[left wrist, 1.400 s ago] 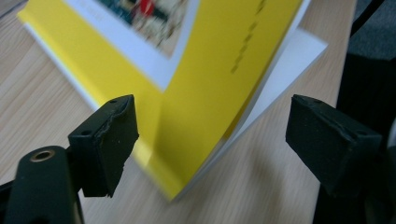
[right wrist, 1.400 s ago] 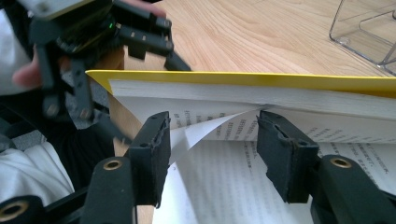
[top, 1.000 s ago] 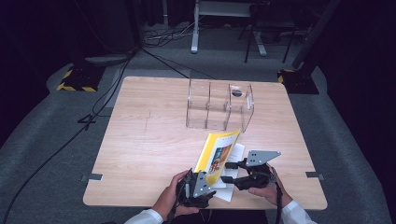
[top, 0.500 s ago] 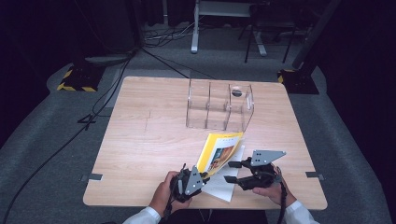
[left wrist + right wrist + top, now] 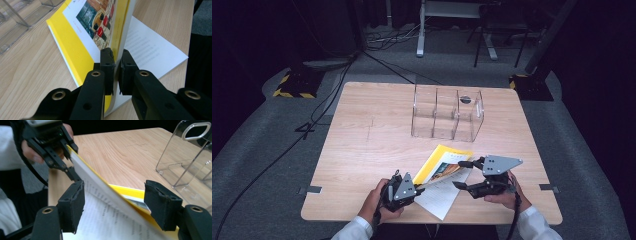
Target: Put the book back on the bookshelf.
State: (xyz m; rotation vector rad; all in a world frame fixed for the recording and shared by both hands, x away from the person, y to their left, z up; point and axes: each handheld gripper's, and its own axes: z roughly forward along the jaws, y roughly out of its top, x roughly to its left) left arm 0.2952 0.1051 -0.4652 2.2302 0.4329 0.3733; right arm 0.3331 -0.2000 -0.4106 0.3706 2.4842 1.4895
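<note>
The yellow book (image 5: 439, 167) is held tilted at the bench (image 5: 362, 150) front, pinched by the left claw (image 5: 116, 72); its free edge lies between the spread right claw (image 5: 113, 207).

Book (image 5: 85, 37) top cut off; sheet (image 5: 152, 52) text unreadable

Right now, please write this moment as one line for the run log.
left hand-held gripper: shut on yellow booklet edge, lifting it | right hand-held gripper: open around booklet | white sheet: flat beneath | clear organizer: untouched
</note>
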